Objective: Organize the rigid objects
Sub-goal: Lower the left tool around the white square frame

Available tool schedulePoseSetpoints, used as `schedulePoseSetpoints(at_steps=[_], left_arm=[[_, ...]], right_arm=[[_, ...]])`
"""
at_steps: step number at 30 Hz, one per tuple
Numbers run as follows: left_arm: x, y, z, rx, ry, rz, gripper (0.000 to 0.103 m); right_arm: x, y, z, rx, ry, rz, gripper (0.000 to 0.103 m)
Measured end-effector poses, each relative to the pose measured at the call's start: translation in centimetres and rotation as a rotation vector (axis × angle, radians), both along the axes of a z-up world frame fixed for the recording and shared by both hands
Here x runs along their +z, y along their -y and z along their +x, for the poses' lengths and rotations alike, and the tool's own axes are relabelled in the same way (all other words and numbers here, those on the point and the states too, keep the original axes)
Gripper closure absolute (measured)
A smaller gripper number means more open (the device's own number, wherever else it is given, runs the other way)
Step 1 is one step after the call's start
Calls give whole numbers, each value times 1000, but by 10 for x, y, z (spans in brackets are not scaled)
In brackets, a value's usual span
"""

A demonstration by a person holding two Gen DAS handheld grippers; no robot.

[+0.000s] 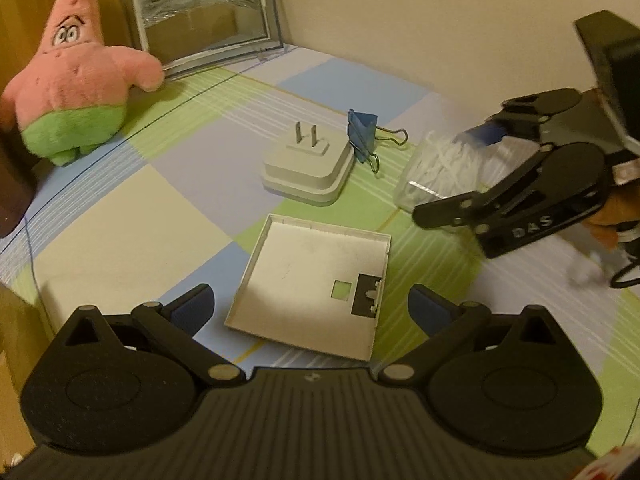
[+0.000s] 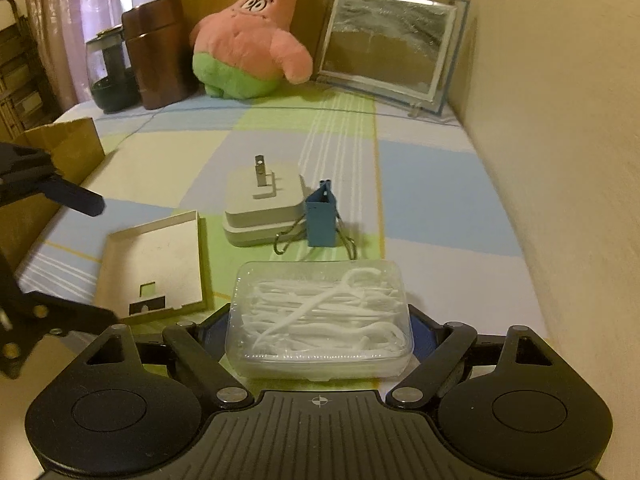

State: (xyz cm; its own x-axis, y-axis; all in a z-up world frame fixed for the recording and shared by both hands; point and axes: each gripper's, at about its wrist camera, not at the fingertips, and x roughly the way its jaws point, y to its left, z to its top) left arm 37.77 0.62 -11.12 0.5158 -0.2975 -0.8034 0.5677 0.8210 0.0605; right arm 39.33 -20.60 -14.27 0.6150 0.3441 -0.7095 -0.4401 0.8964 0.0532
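Observation:
A clear plastic box of white floss picks (image 2: 320, 320) lies on the checked cloth between the fingers of my right gripper (image 2: 320, 316), whose blue pads sit against its two sides. From the left wrist view the same box (image 1: 436, 164) shows in the right gripper (image 1: 452, 172). My left gripper (image 1: 310, 300) hangs open over a shallow white tray-like lid (image 1: 296, 256), touching nothing. Beyond it a white plug adapter (image 1: 308, 172) rests prongs up, with a blue binder clip (image 1: 362, 132) leaning on its right side. The right wrist view also shows the lid (image 2: 160, 256), adapter (image 2: 260, 212) and clip (image 2: 320, 220).
A pink and green star plush (image 2: 244, 48) and a framed panel (image 2: 384, 48) stand at the back. A brown canister (image 2: 158, 52), a glass jar (image 2: 106, 72) and a cardboard box (image 2: 68, 148) sit at the left. A wall (image 2: 540, 120) runs along the right.

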Motion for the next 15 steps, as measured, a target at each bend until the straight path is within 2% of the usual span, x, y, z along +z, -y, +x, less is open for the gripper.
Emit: schedulePoseSetpoints(at_steps=[10, 13, 14, 15], left_arm=[[-19, 9, 18, -32, -46, 4, 2], [-20, 10, 23, -19, -61, -5, 9], [-20, 11, 23, -16, -64, -18, 14], [-19, 11, 23, -15, -62, -21, 14]], right_arm=[[4, 17, -21, -80, 17, 38, 20], [3, 19, -24, -97, 9, 42, 20], [2, 20, -25, -102, 9, 41, 20], [2, 20, -26, -107, 8, 41, 20]])
